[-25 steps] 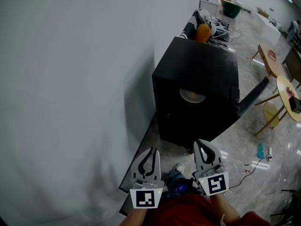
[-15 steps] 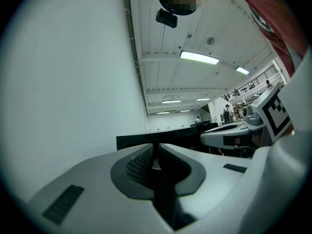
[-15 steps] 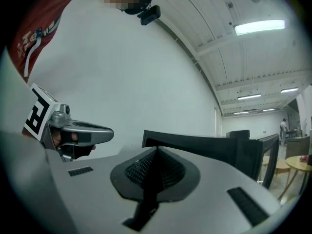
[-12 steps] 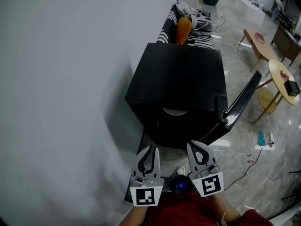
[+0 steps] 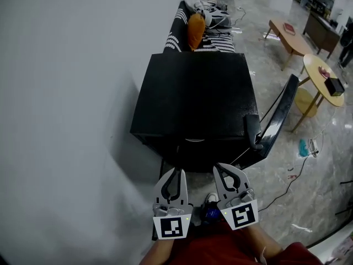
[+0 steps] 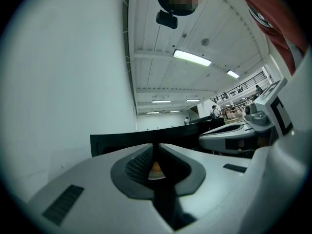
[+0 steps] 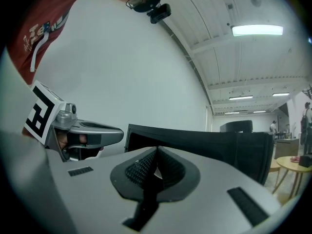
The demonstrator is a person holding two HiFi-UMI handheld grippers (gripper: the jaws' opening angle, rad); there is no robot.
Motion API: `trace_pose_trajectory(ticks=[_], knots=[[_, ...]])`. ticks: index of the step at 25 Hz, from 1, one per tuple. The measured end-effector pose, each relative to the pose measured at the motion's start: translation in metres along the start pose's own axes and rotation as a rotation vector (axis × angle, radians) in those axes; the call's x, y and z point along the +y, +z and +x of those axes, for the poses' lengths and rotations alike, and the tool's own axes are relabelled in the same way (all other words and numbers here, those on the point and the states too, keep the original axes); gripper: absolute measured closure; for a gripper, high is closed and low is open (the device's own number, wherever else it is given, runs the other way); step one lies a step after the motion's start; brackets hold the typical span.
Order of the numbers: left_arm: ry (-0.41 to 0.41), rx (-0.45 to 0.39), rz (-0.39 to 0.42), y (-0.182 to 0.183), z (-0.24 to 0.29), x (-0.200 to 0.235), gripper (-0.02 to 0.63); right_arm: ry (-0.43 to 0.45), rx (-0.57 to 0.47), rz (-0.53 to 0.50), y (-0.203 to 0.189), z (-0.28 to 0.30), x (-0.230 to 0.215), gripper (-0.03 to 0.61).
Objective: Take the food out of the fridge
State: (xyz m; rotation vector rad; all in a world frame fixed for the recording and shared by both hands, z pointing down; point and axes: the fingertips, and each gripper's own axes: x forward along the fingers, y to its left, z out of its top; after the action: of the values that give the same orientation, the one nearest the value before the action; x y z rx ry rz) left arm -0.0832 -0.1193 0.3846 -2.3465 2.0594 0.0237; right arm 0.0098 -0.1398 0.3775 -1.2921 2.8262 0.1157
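A black mini fridge [image 5: 193, 95] stands against the wall, its door [image 5: 278, 117] swung open to the right. Just under its top front edge a pale sliver of a plate [image 5: 193, 140] shows inside. My left gripper [image 5: 175, 171] and right gripper [image 5: 222, 168] are held side by side, level, just short of the fridge front, both shut and empty. In the left gripper view the fridge [image 6: 122, 141] fills the space ahead, and an orange and white bit of food on a plate [image 6: 155, 170] shows through the jaw hollow. In the right gripper view the fridge [image 7: 195, 139] and its door [image 7: 253, 150] lie ahead.
A white wall runs along the left. Behind the fridge is a striped sofa with an orange cushion [image 5: 195, 29]. Wooden tables [image 5: 322, 76] stand at the right, cables [image 5: 287, 186] lie on the floor, and the person's shoe [image 5: 209, 199] is between the grippers.
Both grippers and the head have come closer to the fridge, which now sits lower and more central in the view, seen more from above. Both stay shut.
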Motion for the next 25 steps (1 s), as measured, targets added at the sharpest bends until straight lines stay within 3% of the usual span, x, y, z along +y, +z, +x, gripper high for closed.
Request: trace_pose_trajectory(ticks=[6, 13, 17, 19, 22, 25], knots=[[-0.076, -0.004, -0.012, -0.004, 0.006, 0.026, 0.571, -0.121, 0.025, -0.026, -0.004, 0.012, 0.004, 0.557], [-0.138, -0.016, -0.016, -0.006, 0.015, 0.039, 0.571, -0.183, 0.037, -0.04, -0.006, 0.023, 0.014, 0.557], [-0.209, -0.002, 0.144, -0.008, 0.02, 0.038, 0.571, -0.191, 0.041, -0.053, -0.009, 0.03, 0.012, 0.557], [-0.199, -0.003, 0.107, -0.009, 0.021, 0.039, 0.571, -0.188, 0.036, -0.055, -0.01, 0.033, 0.011, 0.557], [-0.241, 0.007, 0.204, -0.012, 0.025, 0.036, 0.571, -0.191, 0.039, -0.055, -0.015, 0.036, 0.011, 0.557], [-0.229, 0.006, 0.149, -0.014, 0.026, 0.037, 0.571, -0.186, 0.05, -0.065, -0.022, 0.039, 0.01, 0.557]])
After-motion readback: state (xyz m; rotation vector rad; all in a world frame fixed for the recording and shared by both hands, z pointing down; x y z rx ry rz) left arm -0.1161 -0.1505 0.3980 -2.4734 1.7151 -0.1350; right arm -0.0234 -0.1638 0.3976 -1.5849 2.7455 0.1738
